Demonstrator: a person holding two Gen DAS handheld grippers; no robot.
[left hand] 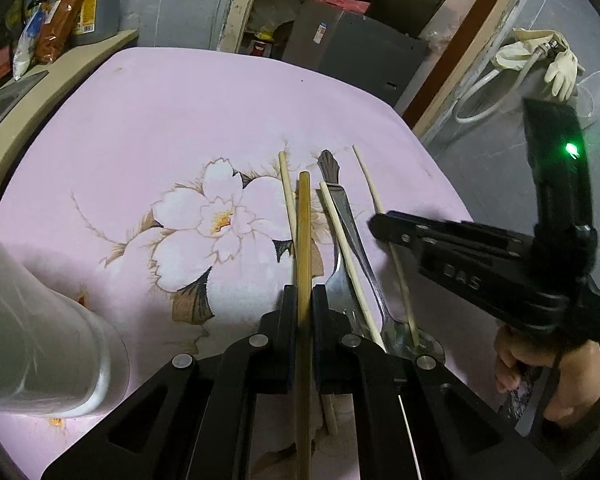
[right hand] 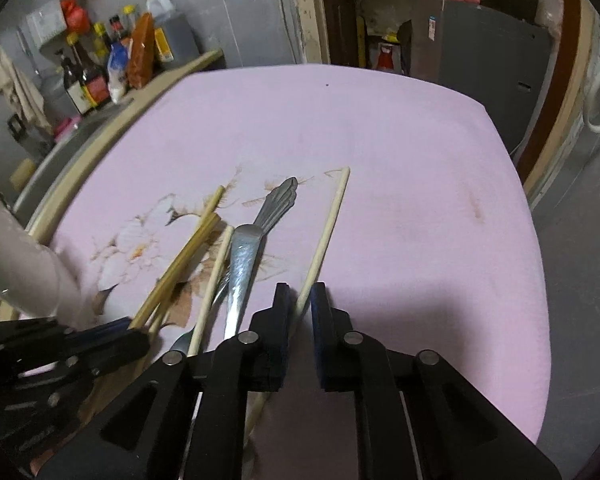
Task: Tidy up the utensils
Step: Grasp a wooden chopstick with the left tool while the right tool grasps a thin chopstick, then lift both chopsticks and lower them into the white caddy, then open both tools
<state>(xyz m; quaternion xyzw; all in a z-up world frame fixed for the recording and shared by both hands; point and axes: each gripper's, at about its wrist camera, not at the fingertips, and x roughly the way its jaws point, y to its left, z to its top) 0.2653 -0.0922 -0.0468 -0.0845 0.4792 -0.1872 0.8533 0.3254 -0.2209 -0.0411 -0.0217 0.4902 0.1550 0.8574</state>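
Note:
On the pink flowered cloth [left hand: 160, 120] lie pale chopsticks, a metal fork and a metal spoon [left hand: 348, 216]. My left gripper [left hand: 303, 292] is shut on a darker bamboo chopstick [left hand: 304, 216], which points away from me; it also shows in the right wrist view [right hand: 180, 268]. My right gripper [right hand: 300, 292] straddles a pale chopstick [right hand: 328, 224] that lies on the cloth; its jaws stand a little apart, and I cannot tell whether they pinch it. A pale cylindrical holder [left hand: 40, 328] stands at the left, also in the right wrist view [right hand: 24, 264].
A counter [right hand: 148, 84] with sauce bottles [right hand: 88, 80] and packets runs along the cloth's left edge. Dark cabinets [right hand: 492, 72] stand behind the far edge. The cloth's right side [right hand: 440, 240] is bare pink. A hose and gloves [left hand: 540, 60] lie beyond the right edge.

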